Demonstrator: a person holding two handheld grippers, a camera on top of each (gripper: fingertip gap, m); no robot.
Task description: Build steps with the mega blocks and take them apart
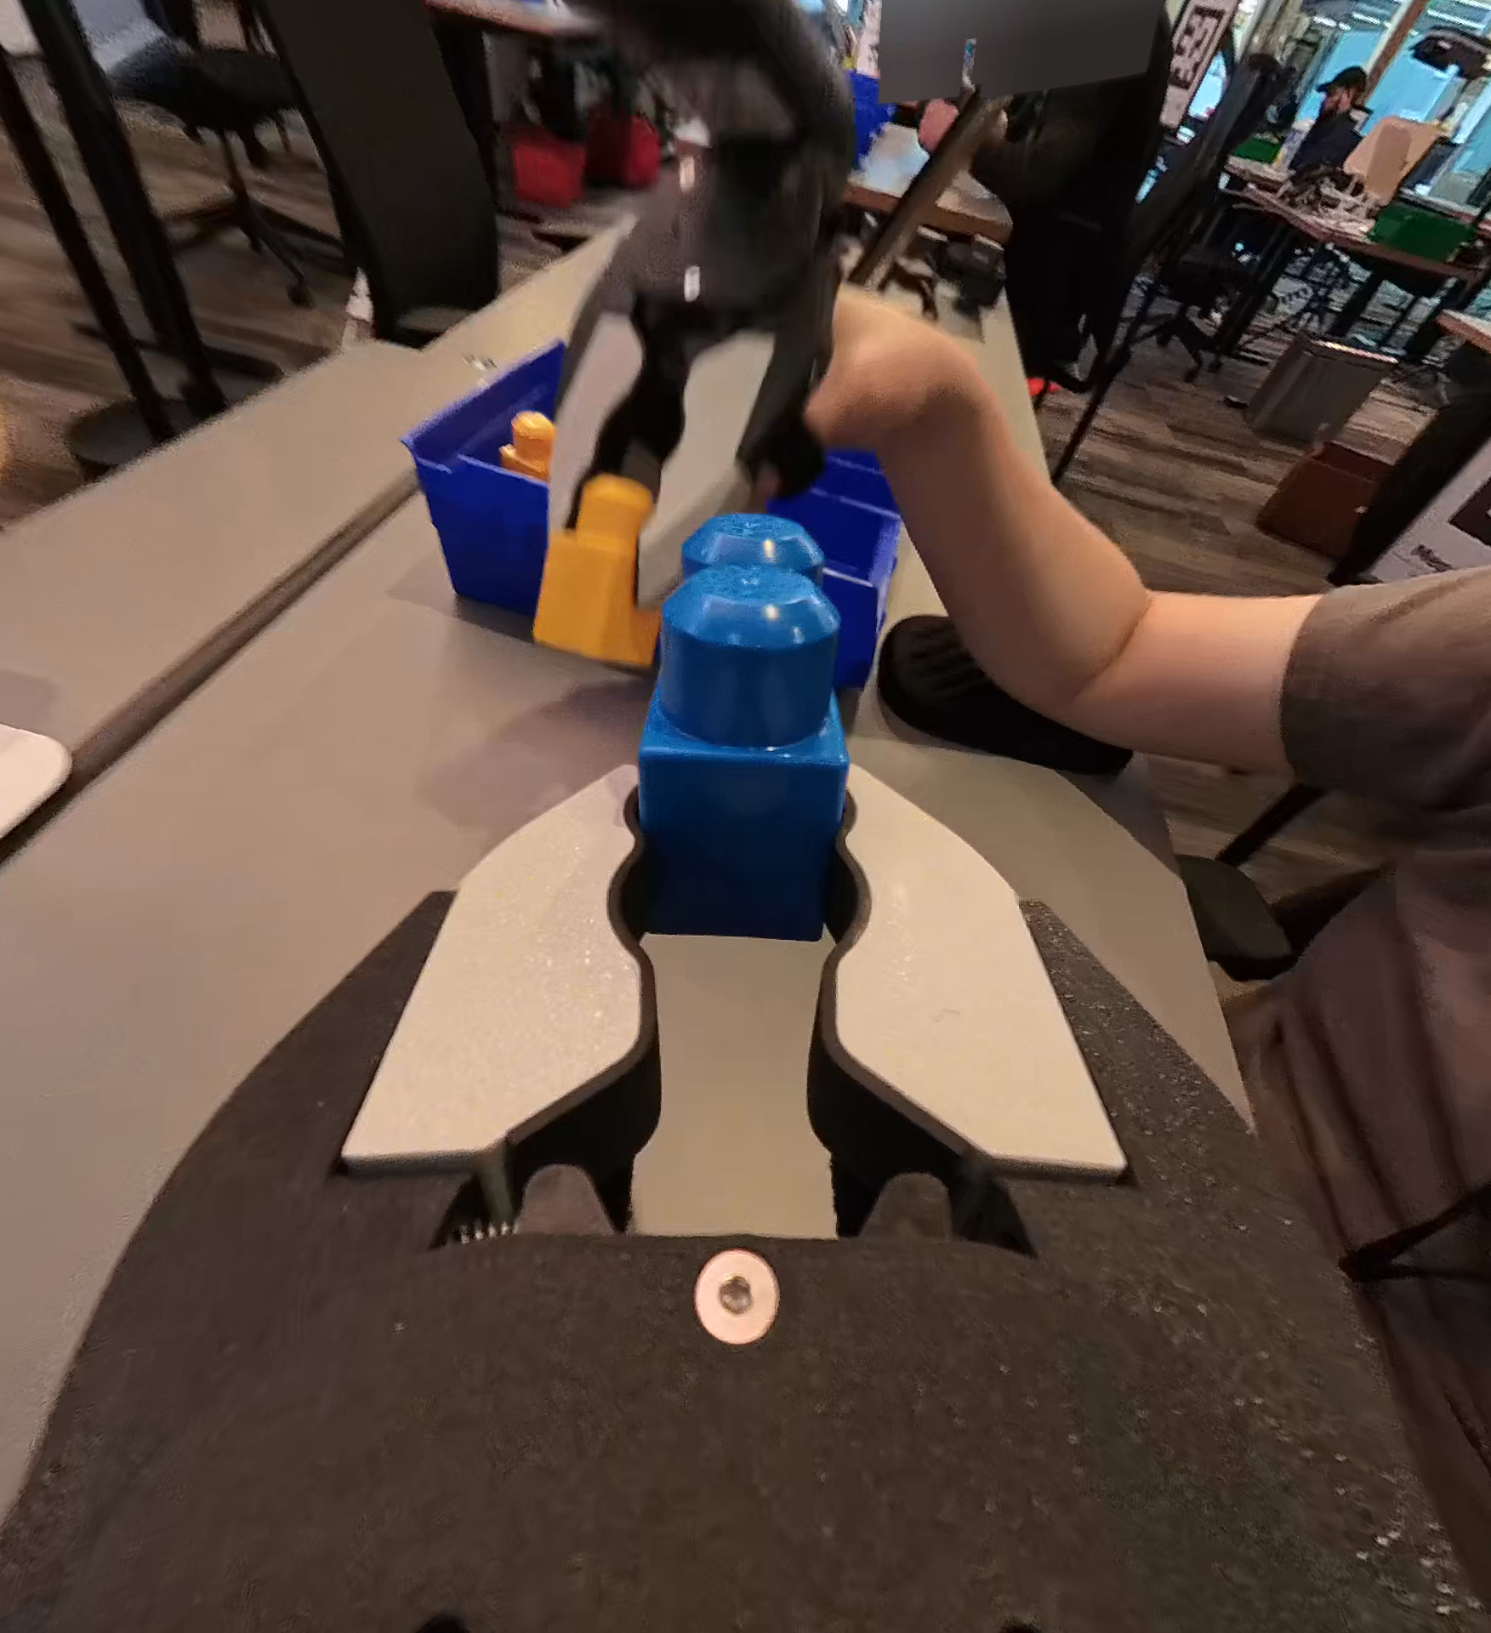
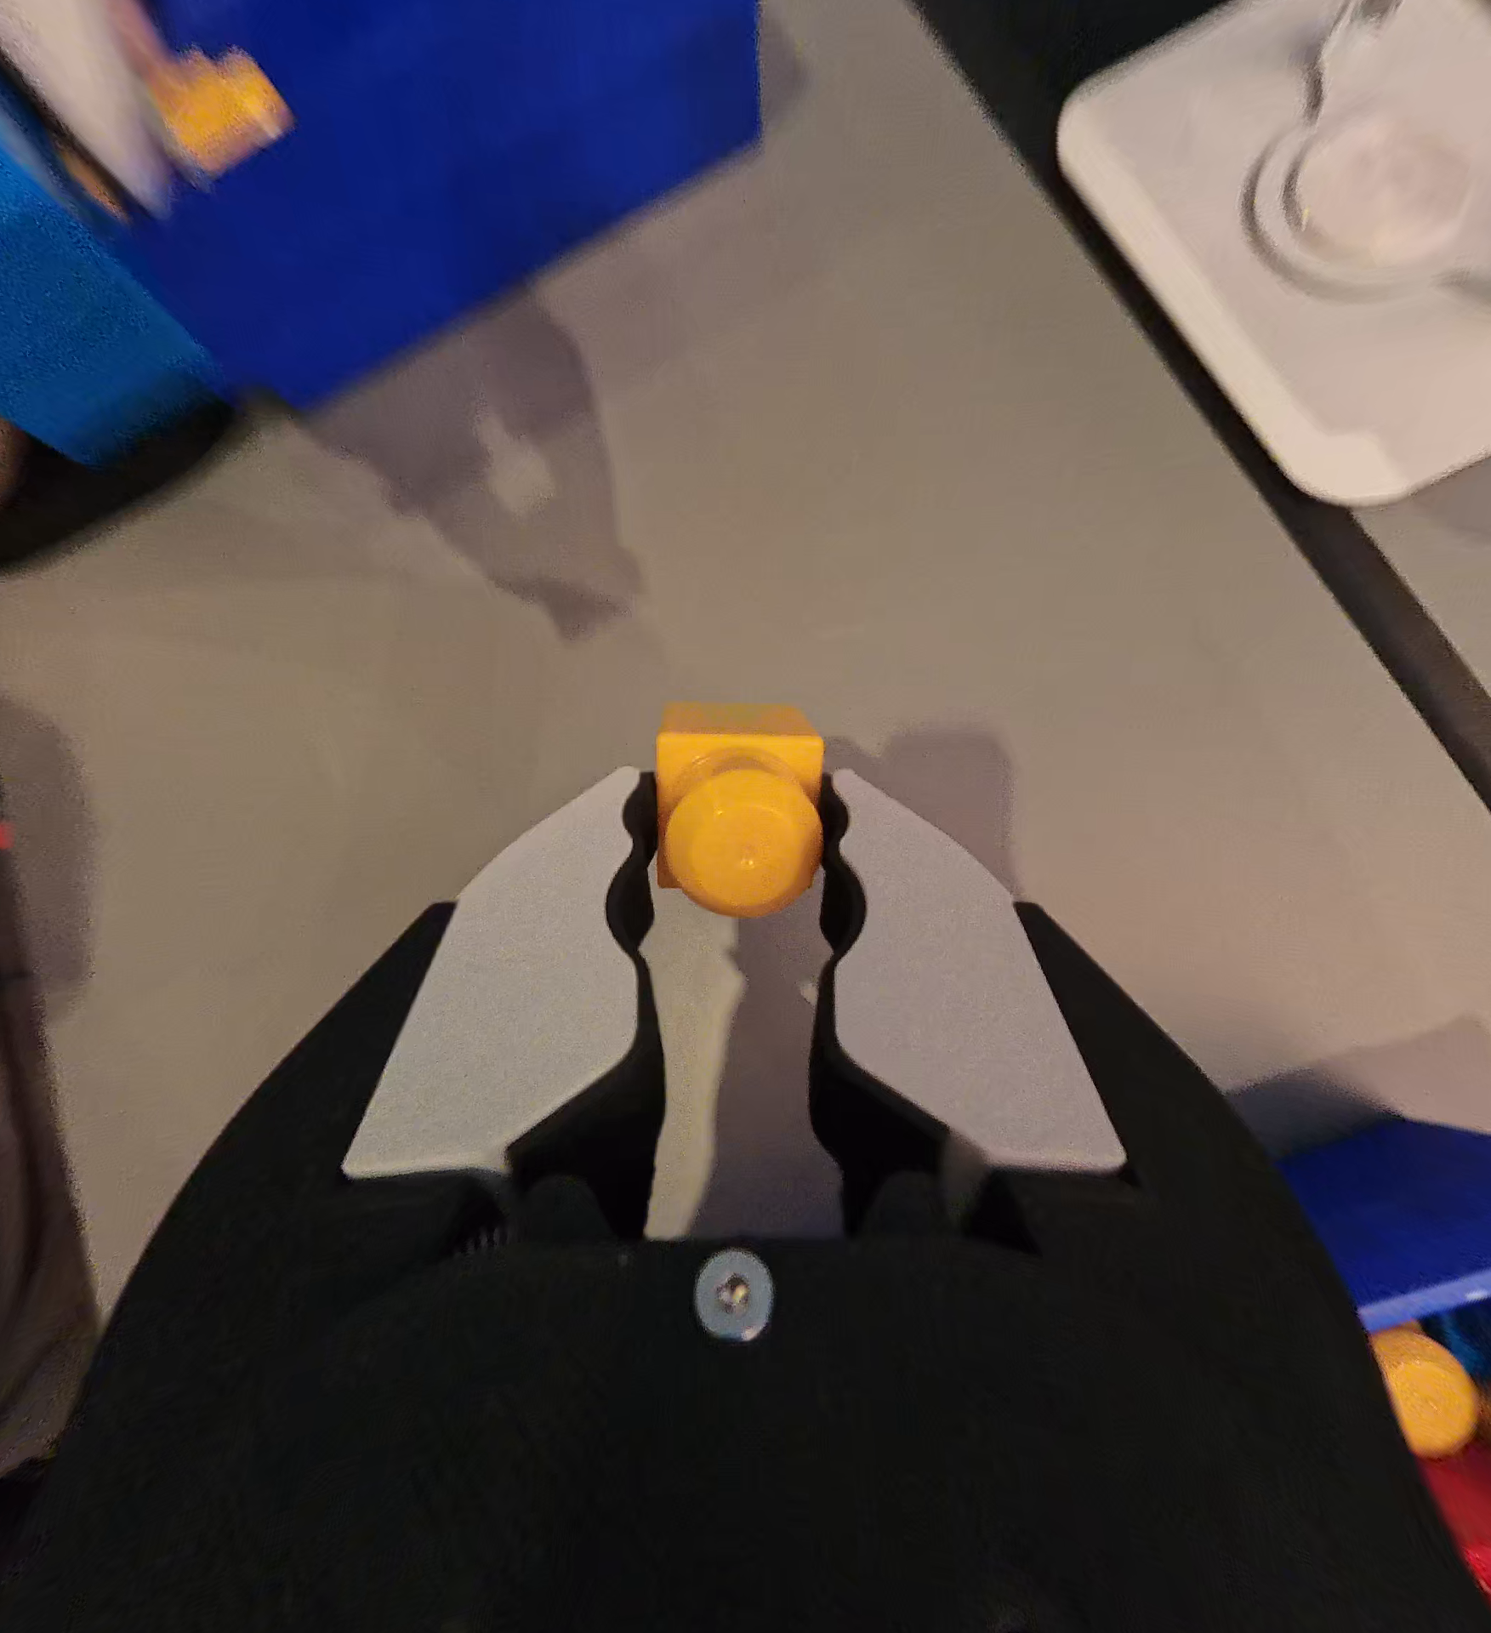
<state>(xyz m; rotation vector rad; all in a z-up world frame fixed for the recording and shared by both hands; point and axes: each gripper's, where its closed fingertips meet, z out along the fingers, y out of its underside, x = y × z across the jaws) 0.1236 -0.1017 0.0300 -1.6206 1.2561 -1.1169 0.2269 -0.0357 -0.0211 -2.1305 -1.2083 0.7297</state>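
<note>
My left gripper (image 1: 740, 808) is shut on a blue two-stud mega block (image 1: 737, 839), held upright over the grey table (image 1: 282, 795). My right gripper (image 2: 734, 786) is shut on a small yellow block (image 2: 737, 822) whose stud points at the camera. In the left wrist view the right gripper (image 1: 613, 539) reaches down from above. It holds the yellow block (image 1: 587, 601) low at the table, just left of the blue block's far end. I cannot tell whether the two blocks touch. Both views are motion-blurred.
A blue bin (image 1: 476, 521) with a yellow block (image 1: 529, 442) stands behind, and a second blue bin (image 1: 856, 548) is at its right. A person's forearm (image 1: 1033, 565) crosses from the right. A white tray with a glass (image 2: 1342, 221) lies on the adjoining table. A blurred blue shape (image 2: 459, 177) fills the right view's top left. The grippers' ends are close to 15 cm from one another.
</note>
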